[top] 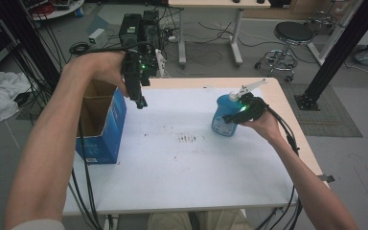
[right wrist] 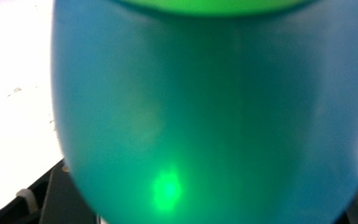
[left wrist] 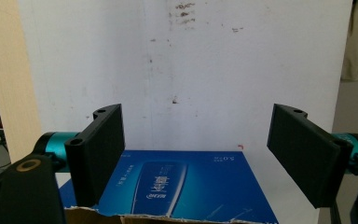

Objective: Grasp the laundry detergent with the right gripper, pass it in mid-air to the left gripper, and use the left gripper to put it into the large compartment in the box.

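A blue bottle [top: 222,114] with a white pump head [top: 249,87] stands at the right of the white-covered table [top: 182,167]. My right gripper [top: 237,115] grips it from the right side; in the right gripper view the bottle's blue body [right wrist: 205,116] sits between the two jaws, touching both. My left gripper [top: 141,101] is held high over the table's left edge, pointing down, open with nothing between its fingers. In the left gripper view my left gripper [left wrist: 198,114] looks down past its wide-apart jaws at a blue cardboard box [left wrist: 191,186].
The open blue box [top: 106,139] stands against the table's left edge, its top flaps up. Small dark specks [top: 188,139] mark the sheet's middle. Beyond the table are a black stool [top: 292,33], cables, and a black frame post [top: 335,52].
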A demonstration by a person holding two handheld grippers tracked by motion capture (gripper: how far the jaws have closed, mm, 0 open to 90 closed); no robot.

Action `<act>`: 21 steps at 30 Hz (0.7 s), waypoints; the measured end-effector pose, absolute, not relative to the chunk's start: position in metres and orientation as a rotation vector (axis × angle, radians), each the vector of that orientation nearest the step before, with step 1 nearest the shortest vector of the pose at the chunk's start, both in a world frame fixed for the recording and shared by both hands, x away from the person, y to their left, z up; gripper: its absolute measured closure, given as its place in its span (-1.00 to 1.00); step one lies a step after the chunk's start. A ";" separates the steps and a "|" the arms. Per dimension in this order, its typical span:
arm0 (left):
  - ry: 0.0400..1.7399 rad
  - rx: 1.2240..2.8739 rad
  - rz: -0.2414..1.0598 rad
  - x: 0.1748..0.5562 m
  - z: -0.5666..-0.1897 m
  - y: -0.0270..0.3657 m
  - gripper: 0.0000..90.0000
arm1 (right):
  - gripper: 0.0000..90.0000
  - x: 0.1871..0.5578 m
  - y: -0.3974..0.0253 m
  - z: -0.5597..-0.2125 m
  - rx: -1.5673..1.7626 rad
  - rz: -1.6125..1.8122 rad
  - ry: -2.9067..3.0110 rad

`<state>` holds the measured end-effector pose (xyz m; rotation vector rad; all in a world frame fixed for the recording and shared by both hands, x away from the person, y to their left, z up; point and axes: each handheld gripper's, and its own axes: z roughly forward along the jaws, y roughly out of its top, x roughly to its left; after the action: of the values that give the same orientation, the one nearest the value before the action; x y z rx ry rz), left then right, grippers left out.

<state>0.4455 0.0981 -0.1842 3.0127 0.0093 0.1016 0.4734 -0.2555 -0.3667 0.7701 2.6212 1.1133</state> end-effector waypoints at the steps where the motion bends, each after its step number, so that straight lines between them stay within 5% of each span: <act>1: 0.012 3.012 0.104 0.445 -0.184 0.098 -0.58 | -0.27 0.473 -0.255 -0.367 0.770 1.115 2.619; 21: 0.004 3.012 0.109 0.444 -0.185 0.097 -0.58 | 0.00 0.471 -0.253 -0.366 0.707 1.113 2.629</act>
<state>0.4441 0.0972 -0.1849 3.0118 0.0037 0.1090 0.4706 -0.2535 -0.3665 0.7072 2.6287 1.1126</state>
